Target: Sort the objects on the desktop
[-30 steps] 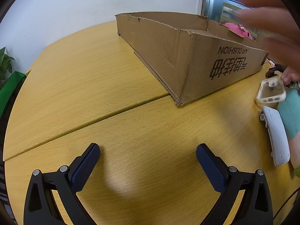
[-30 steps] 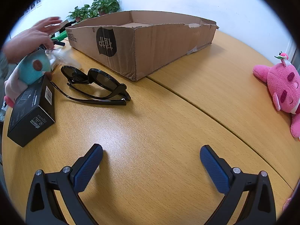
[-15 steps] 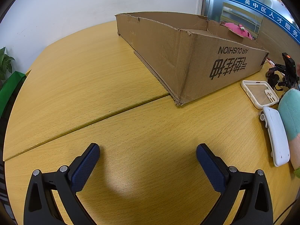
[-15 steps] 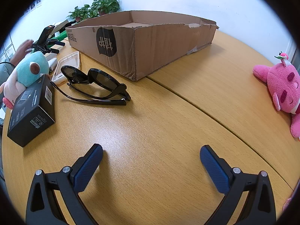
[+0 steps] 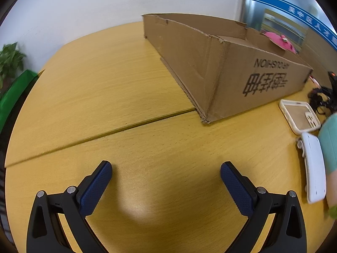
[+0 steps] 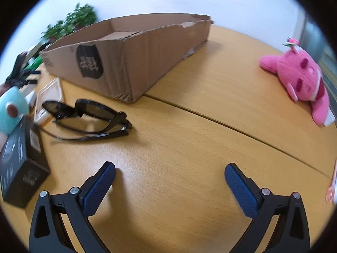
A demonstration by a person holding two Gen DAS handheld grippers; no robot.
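1. The wooden table is carrying everything; a seam is running across it in both views.
2. The cardboard box is sitting open-topped at the far middle, appearing empty so far. On its wall in the left view, upside-down print is reading "CUSHION", the rest blurred.
3. The pink plush is lying well to the right of the right gripper, apart from the box.
4. The sunglasses are lying ahead-left of the right gripper, long axis running left-right, between the box and the black carton. Judgement: right gripper is nearer; likely first pick.
5. The white phone case is lying far right of the left gripper.
6. Both grippers are hovering wide apart, holding nothing.
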